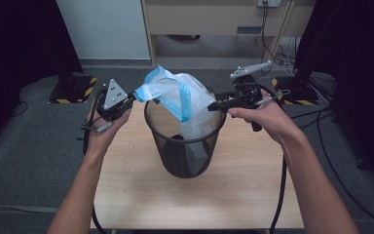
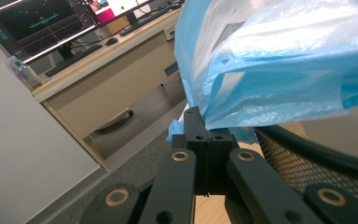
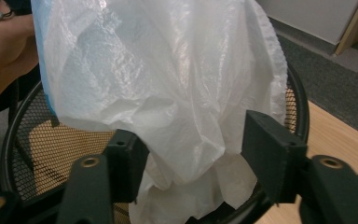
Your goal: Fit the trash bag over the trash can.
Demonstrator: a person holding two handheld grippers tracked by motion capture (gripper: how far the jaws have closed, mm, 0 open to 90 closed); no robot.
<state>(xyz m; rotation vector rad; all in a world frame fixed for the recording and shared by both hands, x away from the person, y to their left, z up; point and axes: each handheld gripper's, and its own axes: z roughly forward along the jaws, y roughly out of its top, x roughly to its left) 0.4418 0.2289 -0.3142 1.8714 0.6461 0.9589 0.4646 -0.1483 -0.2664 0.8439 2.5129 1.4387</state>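
A black mesh waste bin point(image 1: 185, 158) stands on the wooden table point(image 1: 246, 178). A white plastic bag point(image 1: 187, 100) with a blue rim drapes over and into its mouth. My left gripper point(image 1: 133, 98) is shut on the bag's blue edge at the bin's left rim; in the left gripper view the closed jaws point(image 2: 204, 128) pinch the blue film point(image 2: 284, 70) beside the mesh wall point(image 2: 307, 161). My right gripper point(image 1: 215, 105) is at the bin's right rim. In the right gripper view its jaws point(image 3: 193, 149) stand wide apart with the white bag point(image 3: 168, 70) hanging loosely between them above the bin point(image 3: 37, 140).
The table's edges lie close around the bin, with grey carpet beyond. Behind the table stand a wooden cabinet point(image 1: 214, 19) and dark curtains at both sides. Cables point(image 1: 321, 146) trail on the floor at the right. A desk with monitors point(image 2: 51, 21) appears in the left gripper view.
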